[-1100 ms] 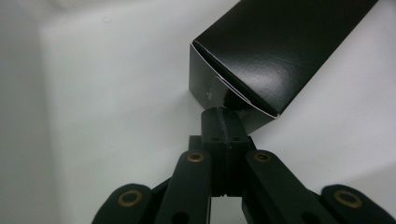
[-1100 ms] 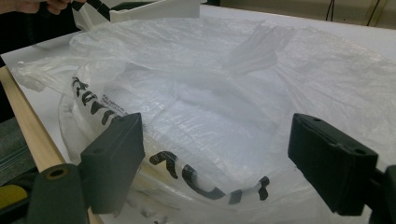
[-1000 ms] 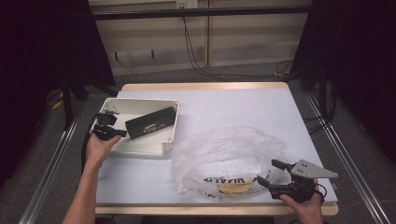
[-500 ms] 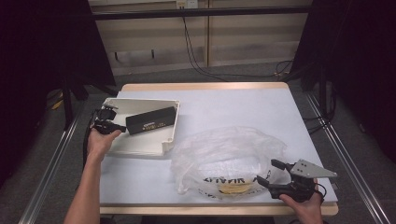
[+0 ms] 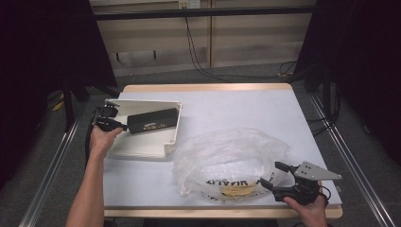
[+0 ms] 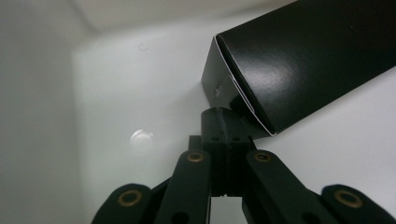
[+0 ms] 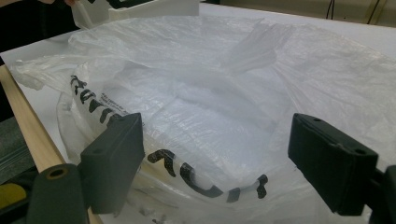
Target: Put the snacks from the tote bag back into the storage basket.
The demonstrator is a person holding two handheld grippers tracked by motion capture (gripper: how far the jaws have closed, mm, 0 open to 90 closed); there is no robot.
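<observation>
The left gripper [image 5: 124, 126] has lifted the long black cardboard box [image 5: 153, 120], pinching its nine-o'clock end above the white plastic tray [image 5: 171, 142]; the right gripper [image 5: 273, 176], jaws spread, faces the crumpled clear plastic bag [image 5: 227, 156].

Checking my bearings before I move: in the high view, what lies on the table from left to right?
Left gripper → black box, lying in the white tray → clear plastic bag → right gripper.
</observation>
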